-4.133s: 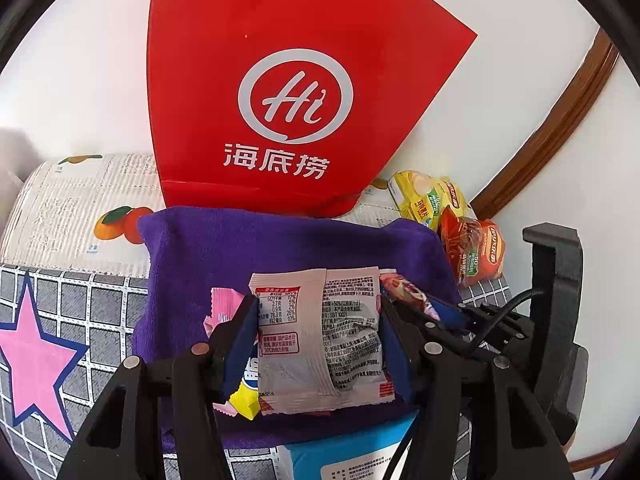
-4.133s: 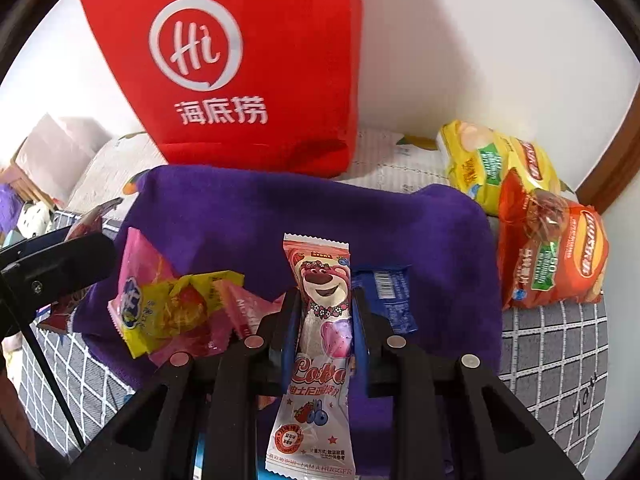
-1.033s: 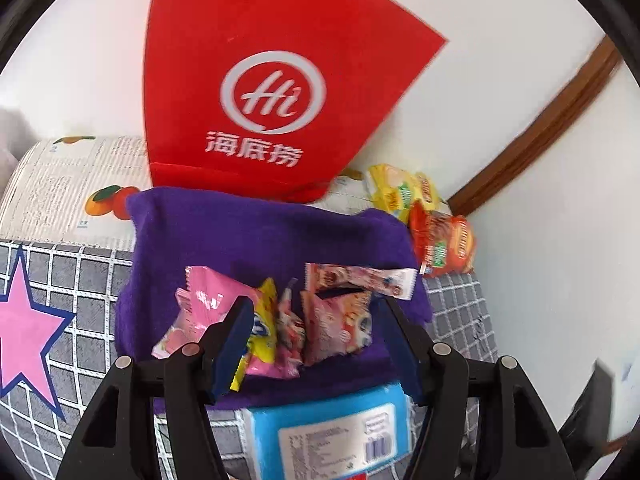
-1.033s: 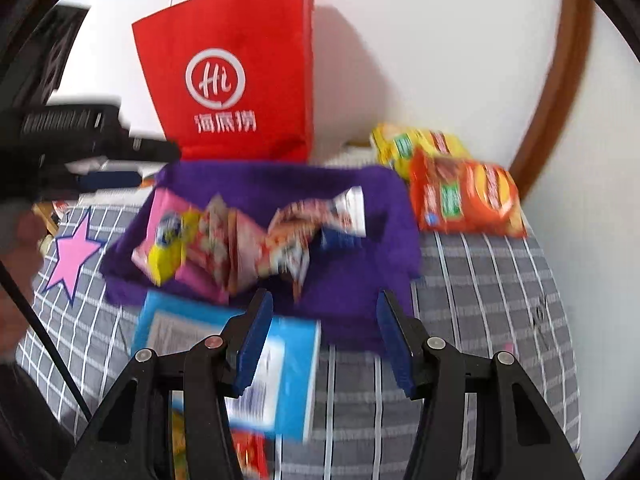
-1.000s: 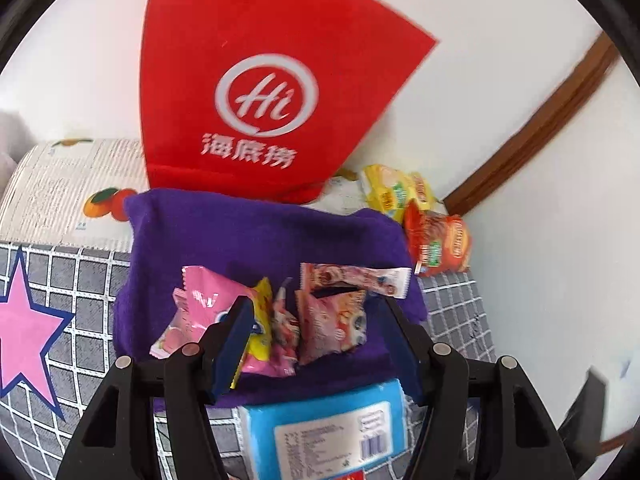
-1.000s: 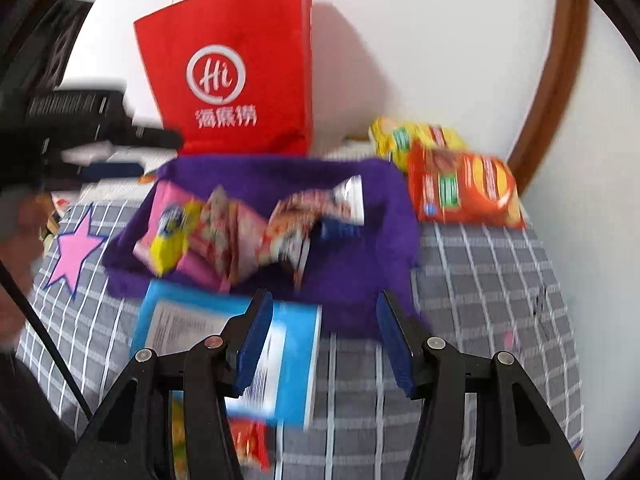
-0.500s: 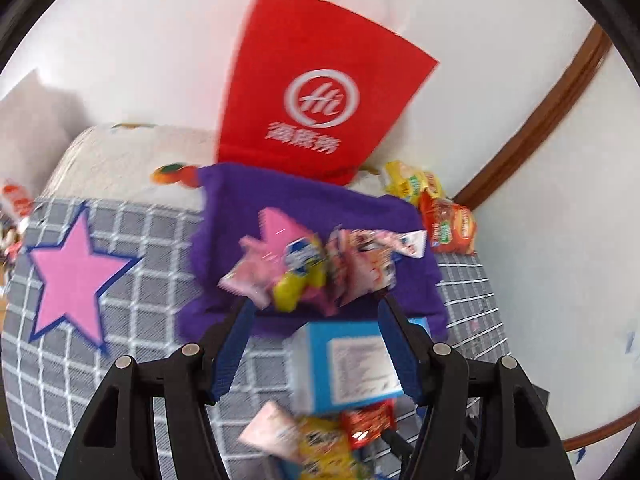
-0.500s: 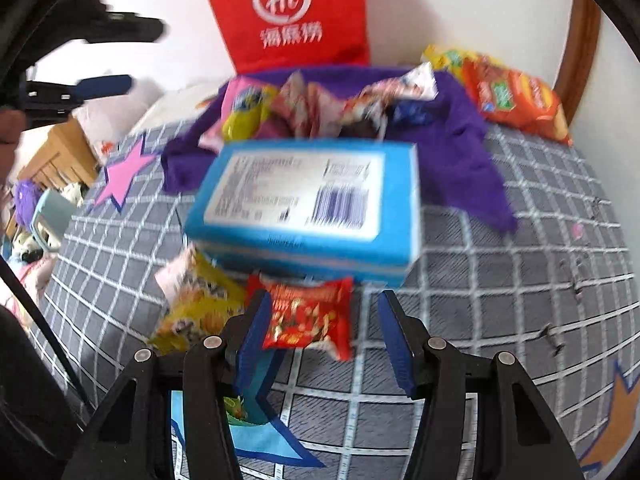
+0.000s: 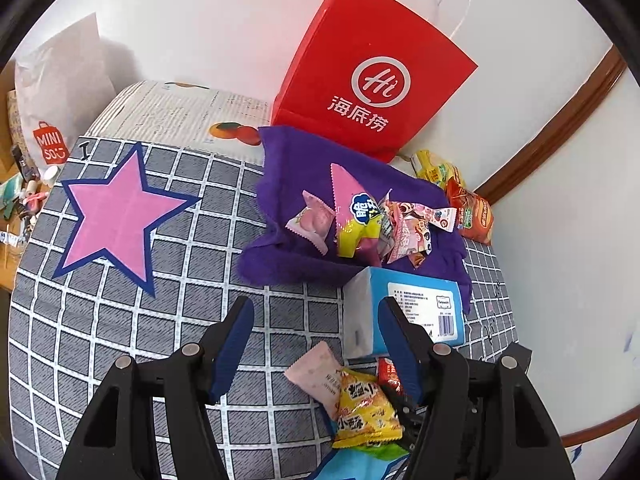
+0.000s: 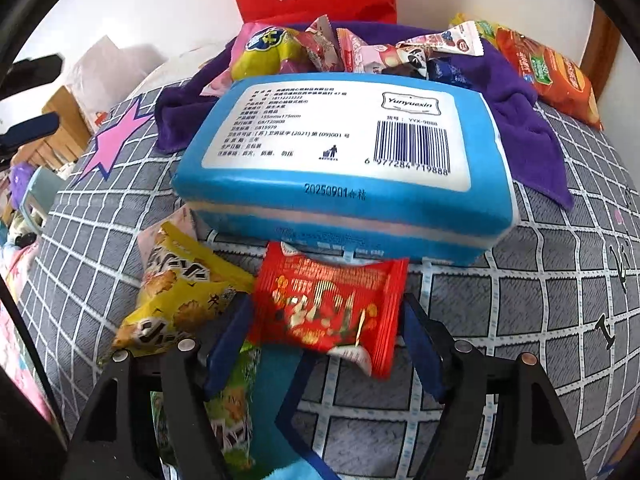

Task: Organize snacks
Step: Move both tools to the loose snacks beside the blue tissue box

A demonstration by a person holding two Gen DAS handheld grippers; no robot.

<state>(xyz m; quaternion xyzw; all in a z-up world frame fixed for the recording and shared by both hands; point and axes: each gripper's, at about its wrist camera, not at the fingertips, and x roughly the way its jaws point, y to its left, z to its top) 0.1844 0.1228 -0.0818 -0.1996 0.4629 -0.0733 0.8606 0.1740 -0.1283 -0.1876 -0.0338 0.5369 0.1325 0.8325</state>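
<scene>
Several small snack packets point(image 9: 372, 220) lie piled on a purple cloth point(image 9: 296, 168); the pile also shows in the right wrist view point(image 10: 352, 52) on the cloth point(image 10: 516, 120). A red snack packet point(image 10: 332, 308) lies on the checked cover, between the open jaws of my right gripper point(image 10: 326, 332), apart from both pads. A yellow snack packet point(image 10: 180, 292) lies to its left, also seen in the left wrist view point(image 9: 364, 408) beside a pale pink packet point(image 9: 316, 372). My left gripper point(image 9: 316, 336) is open and empty, high above the cover.
A blue tissue pack point(image 10: 344, 152) lies between the red packet and the cloth, also in the left wrist view point(image 9: 404, 308). A red paper bag point(image 9: 372, 76) stands against the wall. Orange and yellow chip bags point(image 10: 548, 72) lie at right. A pink star point(image 9: 120, 212) marks the cover.
Both grippers let go of their packets onto the cloth and drew back. The left one rose and swung left. The right one dropped low to the red packet.
</scene>
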